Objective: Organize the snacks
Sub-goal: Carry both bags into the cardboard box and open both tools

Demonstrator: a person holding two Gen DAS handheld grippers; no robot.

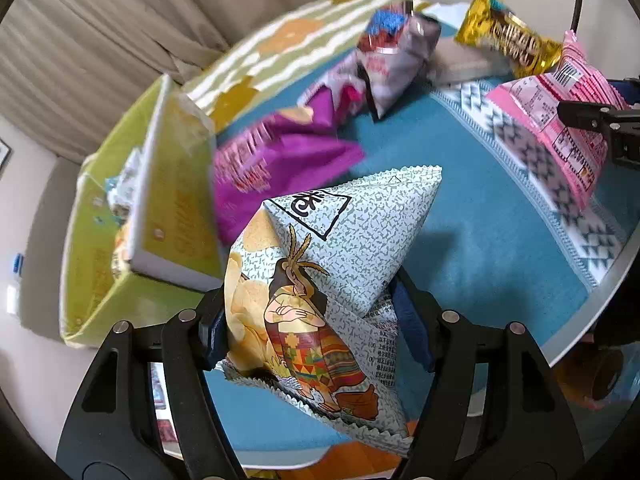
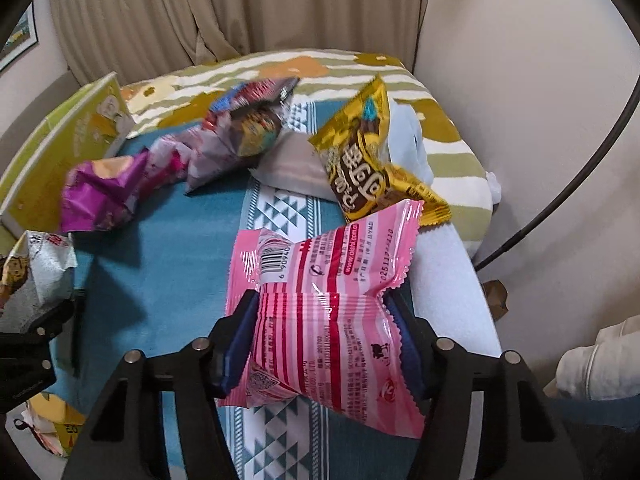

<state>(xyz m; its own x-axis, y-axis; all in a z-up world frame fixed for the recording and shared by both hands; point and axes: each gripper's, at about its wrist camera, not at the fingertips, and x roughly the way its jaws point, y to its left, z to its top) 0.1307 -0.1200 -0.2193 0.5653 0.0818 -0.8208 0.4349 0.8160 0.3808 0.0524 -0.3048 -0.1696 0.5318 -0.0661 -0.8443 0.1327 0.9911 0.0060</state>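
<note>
My left gripper (image 1: 316, 332) is shut on a white speckled chip bag (image 1: 340, 248) with a cartoon figure, held above the blue cloth; the bag also shows at the left edge of the right wrist view (image 2: 36, 276). My right gripper (image 2: 324, 340) is shut on a pink striped snack bag (image 2: 332, 312), also seen at the right of the left wrist view (image 1: 560, 120). On the cloth lie a purple bag (image 1: 276, 168) (image 2: 100, 192), a grey-purple bag (image 1: 396, 56) (image 2: 240, 136) and a gold chocolate bag (image 1: 508, 36) (image 2: 368, 160).
A yellow-green cardboard box (image 1: 96, 240) with open flaps stands at the left, with small packets inside; it also shows in the right wrist view (image 2: 60, 148). The round table (image 1: 600, 300) carries a blue cloth (image 2: 168, 272) and a green-striped cloth (image 2: 320, 64). Curtains hang behind.
</note>
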